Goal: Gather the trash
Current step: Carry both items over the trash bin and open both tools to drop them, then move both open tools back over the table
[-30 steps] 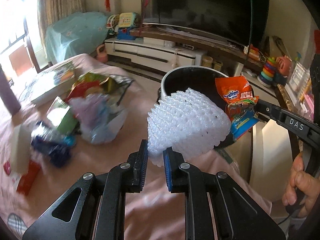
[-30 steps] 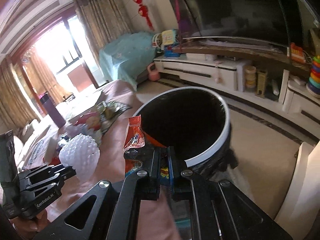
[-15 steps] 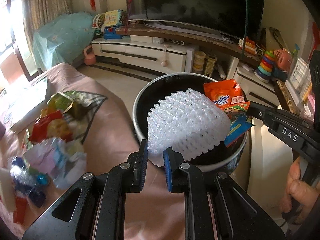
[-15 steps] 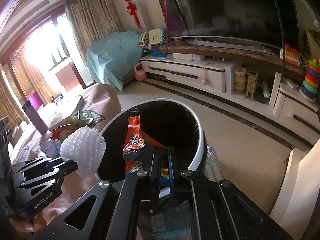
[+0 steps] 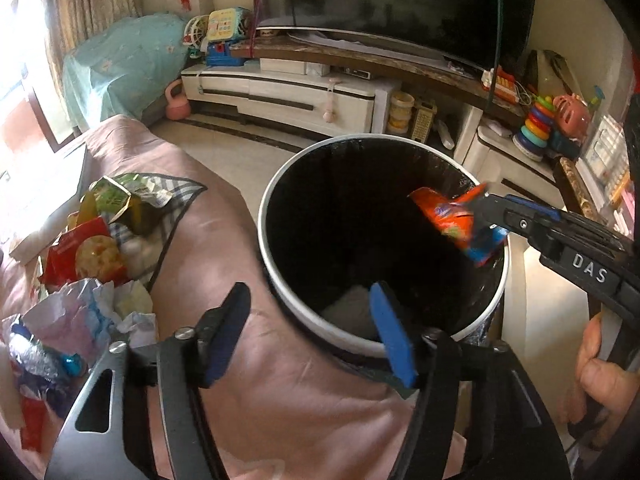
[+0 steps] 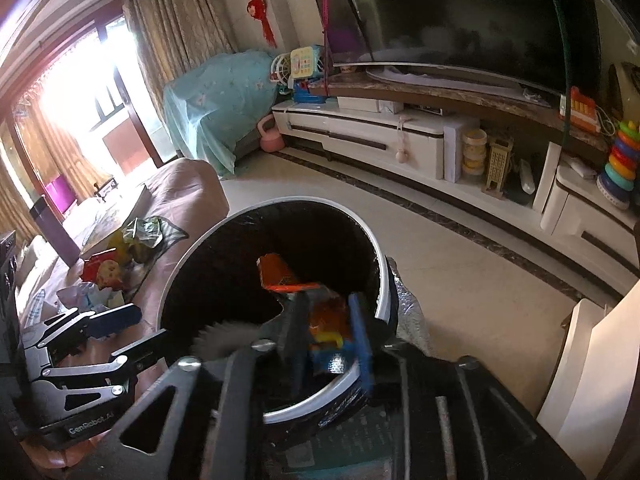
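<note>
Two grippers over the bin: left gripper spread empty, right gripper seemingly loosening on the orange wrapper; litter pile, frame left, remains.

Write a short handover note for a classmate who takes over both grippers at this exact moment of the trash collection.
Left gripper: open, holding nothing, over the near rim of the trash bin.
Right gripper: fingers parted and motion-blurred; the orange snack wrapper sits between them over the bin mouth, so I cannot tell whether it is gripped.
Done: white foam fruit net lies inside the bin.
Left: let the wrapper drop in, then fetch the trash pile on the pink-covered sofa: snack bags, crumpled paper, foil wrappers.
</note>
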Demonstrator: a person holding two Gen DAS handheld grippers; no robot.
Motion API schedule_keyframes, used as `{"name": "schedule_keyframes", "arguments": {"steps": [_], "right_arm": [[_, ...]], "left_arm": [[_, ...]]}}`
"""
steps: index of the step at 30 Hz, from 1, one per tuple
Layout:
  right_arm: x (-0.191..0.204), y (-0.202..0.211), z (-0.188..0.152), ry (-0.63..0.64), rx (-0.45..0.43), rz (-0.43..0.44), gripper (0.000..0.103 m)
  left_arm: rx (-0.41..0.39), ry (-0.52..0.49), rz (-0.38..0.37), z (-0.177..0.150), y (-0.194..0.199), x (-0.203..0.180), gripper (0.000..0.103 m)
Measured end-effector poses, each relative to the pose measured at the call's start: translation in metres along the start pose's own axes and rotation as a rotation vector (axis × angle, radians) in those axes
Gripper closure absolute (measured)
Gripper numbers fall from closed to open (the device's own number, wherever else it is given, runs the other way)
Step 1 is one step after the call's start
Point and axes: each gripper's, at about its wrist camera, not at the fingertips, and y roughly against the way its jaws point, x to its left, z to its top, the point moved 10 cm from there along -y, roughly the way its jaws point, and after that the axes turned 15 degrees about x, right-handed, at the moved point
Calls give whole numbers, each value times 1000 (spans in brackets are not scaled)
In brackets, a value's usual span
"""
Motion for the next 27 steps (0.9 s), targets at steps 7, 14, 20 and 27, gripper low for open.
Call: {"name": "schedule_keyframes", "arguments": {"steps": [7, 14, 20, 27], "right_arm": [[9, 9, -2, 2, -18, 19, 51], [48, 21, -20, 12, -45, 110, 23], [93, 23, -46, 51, -51, 178, 13], [141, 19, -67, 84, -24, 256, 12]], "left_arm": [[-15, 56, -16, -21, 15, 18, 36], [-47, 144, -21, -60, 38, 51, 35], [-77, 220, 14, -99, 58, 89, 34], [-88, 307, 43, -137, 73, 133, 34]]}}
